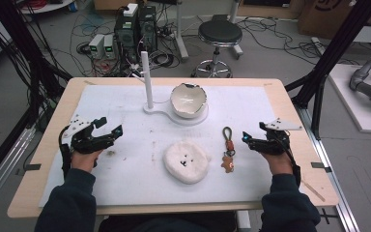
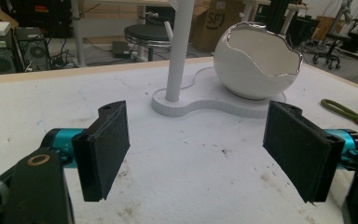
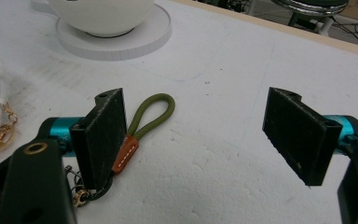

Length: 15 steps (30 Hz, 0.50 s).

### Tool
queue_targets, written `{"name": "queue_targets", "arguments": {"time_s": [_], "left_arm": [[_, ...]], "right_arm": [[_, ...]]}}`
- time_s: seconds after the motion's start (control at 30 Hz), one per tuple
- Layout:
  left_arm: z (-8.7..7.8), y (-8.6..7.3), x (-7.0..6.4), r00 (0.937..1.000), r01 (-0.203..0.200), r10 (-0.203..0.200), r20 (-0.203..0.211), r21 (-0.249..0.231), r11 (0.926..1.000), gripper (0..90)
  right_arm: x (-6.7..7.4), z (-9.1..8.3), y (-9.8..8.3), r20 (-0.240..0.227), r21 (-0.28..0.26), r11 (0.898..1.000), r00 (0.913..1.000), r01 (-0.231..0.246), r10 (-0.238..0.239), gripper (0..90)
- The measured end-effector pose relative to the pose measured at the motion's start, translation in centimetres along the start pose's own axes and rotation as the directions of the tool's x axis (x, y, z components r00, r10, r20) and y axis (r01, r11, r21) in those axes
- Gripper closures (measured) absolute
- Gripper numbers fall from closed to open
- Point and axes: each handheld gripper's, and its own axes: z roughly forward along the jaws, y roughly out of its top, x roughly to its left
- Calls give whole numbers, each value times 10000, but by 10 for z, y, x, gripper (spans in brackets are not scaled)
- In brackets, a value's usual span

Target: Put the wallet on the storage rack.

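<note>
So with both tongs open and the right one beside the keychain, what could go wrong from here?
1. The keychain lies flat on the mat, so the right tongs may slide over its thin green loop.
2. The fluffy white pouch lies close beside it and could get nudged.

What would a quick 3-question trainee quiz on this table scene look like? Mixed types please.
1. True or false: the right gripper is shut on the keychain.
2. Which thing sits on the round end of the white stand? A) stool B) egg-shaped bowl C) fluffy white pouch
3. Fill in: the keychain's loop is ___ in colour.

Key
1. False: both the right and the left gripper are open, holding nothing.
2. B
3. Green
</note>
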Motion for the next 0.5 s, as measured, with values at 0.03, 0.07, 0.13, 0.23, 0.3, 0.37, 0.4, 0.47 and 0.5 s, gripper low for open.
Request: {"name": "queue_targets", "arguments": {"time_s": [0.03,0.07,0.13,0.23,0.3,0.37,0.4,0.47,0.5], "left_arm": [[0,0,0,10000,-2,2,5,29,10000,224],[0,0,0,10000,6,-6,-27,35,10000,224],[0,0,1,10000,49,-49,-59,23,10000,224],[0,-1,2,9999,87,-87,-98,39,10000,224],[0,-1,2,9999,89,-89,-96,57,9999,224],[1,-1,0,10000,100,-100,-6,48,9999,224],[1,-1,0,10000,86,-87,34,58,9999,224],[1,-1,-1,10000,-4,4,83,62,10000,226],[2,-1,-2,9999,-57,56,107,104,9999,228]], "right_arm": [[0,0,0,-41,-5,10000,10000,-18,18,221],[0,0,0,-50,-39,10000,10000,-9,9,221],[0,0,0,-84,-51,10000,10000,-27,26,220],[-1,0,0,-137,-84,10000,9999,-36,35,220],[-1,1,0,-180,-90,9999,9998,-115,114,220],[1,1,0,-298,-79,9999,9995,-124,122,220],[3,0,0,-347,-83,9999,9994,-77,74,221],[6,1,2,-535,-151,9999,9986,-37,29,220],[8,2,3,-640,-215,9998,9980,4,-17,220]]}}
